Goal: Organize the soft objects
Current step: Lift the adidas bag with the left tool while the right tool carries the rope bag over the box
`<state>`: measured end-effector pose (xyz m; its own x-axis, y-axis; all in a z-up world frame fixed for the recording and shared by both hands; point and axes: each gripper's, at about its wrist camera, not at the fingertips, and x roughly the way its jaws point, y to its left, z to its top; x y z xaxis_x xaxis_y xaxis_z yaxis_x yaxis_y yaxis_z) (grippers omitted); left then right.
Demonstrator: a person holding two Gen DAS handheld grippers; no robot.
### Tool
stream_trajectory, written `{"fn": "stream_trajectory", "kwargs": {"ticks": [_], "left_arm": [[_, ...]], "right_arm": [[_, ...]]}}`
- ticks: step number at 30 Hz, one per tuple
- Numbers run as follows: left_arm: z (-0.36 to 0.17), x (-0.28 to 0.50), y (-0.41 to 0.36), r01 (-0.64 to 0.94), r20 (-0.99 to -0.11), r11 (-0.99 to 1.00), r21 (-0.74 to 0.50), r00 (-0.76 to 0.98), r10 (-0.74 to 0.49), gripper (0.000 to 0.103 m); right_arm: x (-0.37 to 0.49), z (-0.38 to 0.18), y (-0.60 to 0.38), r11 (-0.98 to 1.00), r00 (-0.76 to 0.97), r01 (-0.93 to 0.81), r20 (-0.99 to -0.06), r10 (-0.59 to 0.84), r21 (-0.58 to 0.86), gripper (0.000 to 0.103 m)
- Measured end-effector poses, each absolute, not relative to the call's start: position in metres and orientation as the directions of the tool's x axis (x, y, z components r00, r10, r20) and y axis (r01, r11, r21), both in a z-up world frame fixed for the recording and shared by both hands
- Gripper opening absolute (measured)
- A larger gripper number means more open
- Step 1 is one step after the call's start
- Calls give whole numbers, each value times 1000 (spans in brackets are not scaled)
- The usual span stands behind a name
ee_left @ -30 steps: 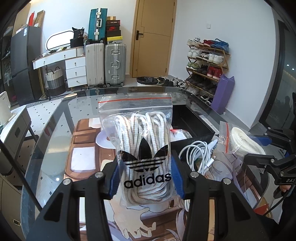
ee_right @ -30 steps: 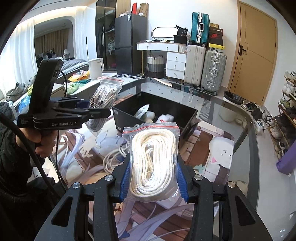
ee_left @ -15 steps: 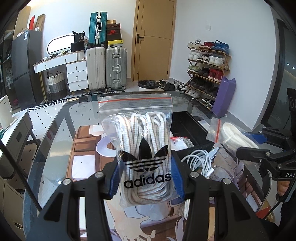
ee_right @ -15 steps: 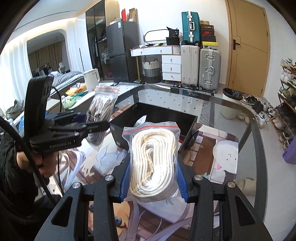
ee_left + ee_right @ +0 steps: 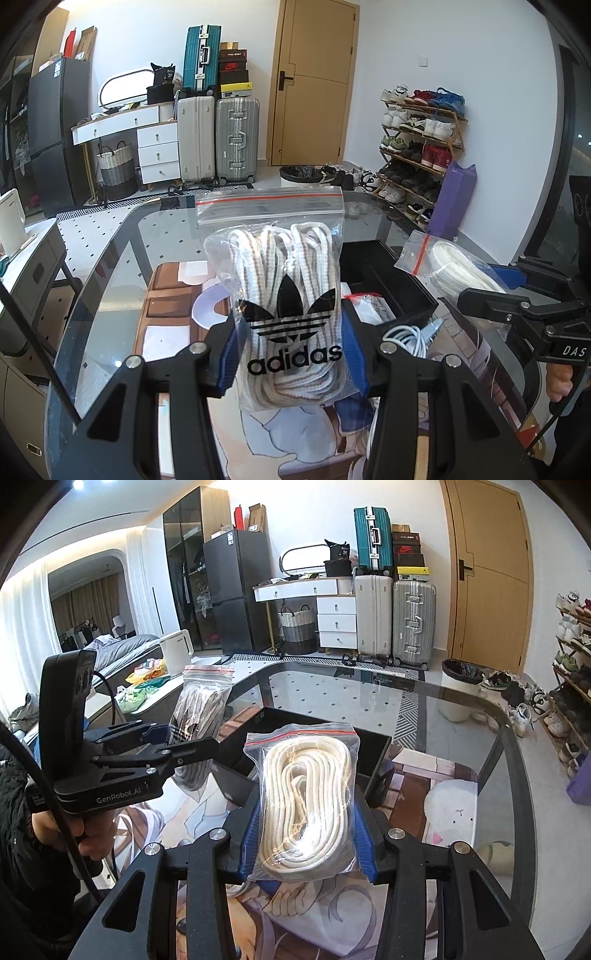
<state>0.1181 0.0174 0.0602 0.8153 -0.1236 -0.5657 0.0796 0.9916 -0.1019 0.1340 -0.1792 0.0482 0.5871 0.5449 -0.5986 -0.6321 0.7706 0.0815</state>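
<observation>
The laces bag [image 5: 288,295] is clear glossy plastic, crinkled, over woven cloth laces. At three o'clock the rope bag [image 5: 306,801] is the same shiny film over braided cream cord. Each tool, left [image 5: 291,358] and right [image 5: 308,843], looks matt black plastic with ribbed blue pads and bright metal screws. The counter [image 5: 461,716] is smooth reflective glass.

Black bin [image 5: 388,280] open-topped between tongs; cable coil [image 5: 406,338] before it.

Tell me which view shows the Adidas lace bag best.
The left wrist view: the Adidas lace bag faces the camera, logo readable, clamped in the left gripper. The right wrist view shows it only sidelong, partly behind that gripper.
</observation>
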Motion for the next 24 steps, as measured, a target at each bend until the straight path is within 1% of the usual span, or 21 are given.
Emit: {"fn": "stream_trajectory", "kwargs": {"ticks": [12, 24], "left_arm": [[59, 131, 20, 58, -569, 992, -113, 814, -112, 47], [53, 147, 22, 65, -581, 988, -143, 802, -137, 47]], "right_arm": [[163, 49, -170, 787, 599, -607, -590, 541, 107, 44], [187, 40, -164, 791, 588, -600, -602, 540, 124, 44]]}}
